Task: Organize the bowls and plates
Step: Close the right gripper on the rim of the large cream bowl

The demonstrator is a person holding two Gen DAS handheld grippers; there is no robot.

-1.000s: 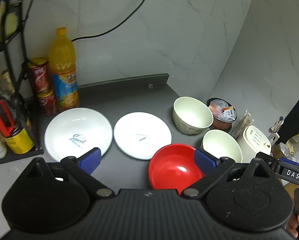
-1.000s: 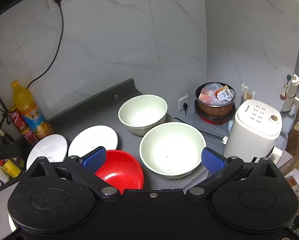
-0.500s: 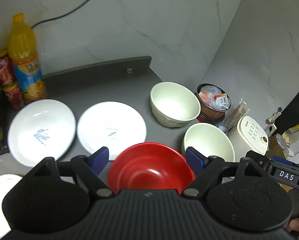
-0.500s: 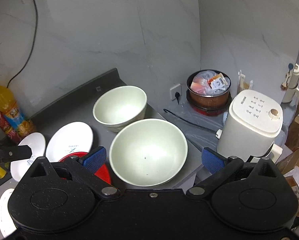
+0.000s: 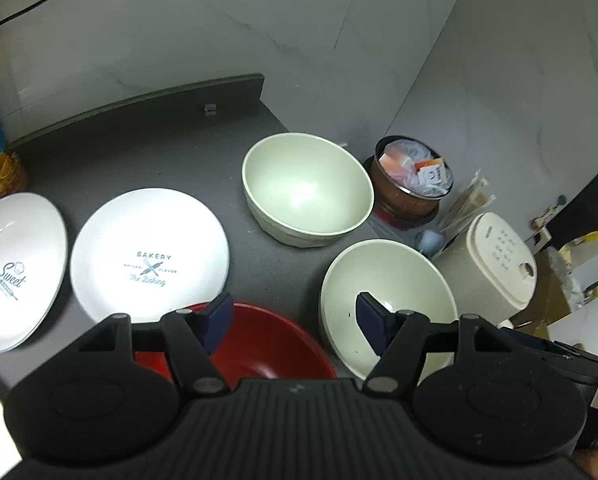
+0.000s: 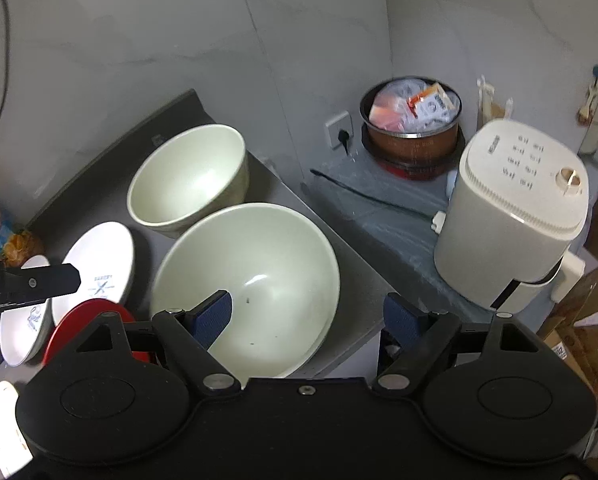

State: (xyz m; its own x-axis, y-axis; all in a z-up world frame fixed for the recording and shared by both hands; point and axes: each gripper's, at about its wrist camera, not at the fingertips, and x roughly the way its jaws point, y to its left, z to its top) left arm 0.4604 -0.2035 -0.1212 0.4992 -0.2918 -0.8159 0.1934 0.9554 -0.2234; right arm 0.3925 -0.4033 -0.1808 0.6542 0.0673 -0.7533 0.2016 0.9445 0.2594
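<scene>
**Inspector:** While both grippers descend on the counter [image 5: 139,136], which step do you judge is in hand?

**Assessor:** The approach to a first pick, I judge; nothing is stacked yet. The left gripper [image 5: 291,322] hangs over the red bowl [image 5: 267,344] at the counter's near edge. Its jaws have just been closing, stand partly open, and hold nothing; the bowl's far rim lies between the blue pads without contact that I can see.

**Inspector:** And the right?

**Assessor:** The right gripper [image 6: 307,318] straddles the right-hand wall of the near pale green bowl [image 6: 251,264], which sits at the counter's right edge. Its jaws have also just been closing, remain wide, and grip nothing.

**Inspector:** The other ware?

**Assessor:** A second pale green bowl [image 5: 307,188] stands toward the back right corner. The "Bakery" plate [image 5: 147,248] and the "Sweet" plate [image 5: 15,264] lie side by side, left of the bowls.

**Inspector:** What does the next move call for?

**Assessor:** Lowering each gripper until a rim sits squarely between the pads, then closing firmly. The right-hand bowl is close to the edge, so a careless nudge could tip it off.
</scene>
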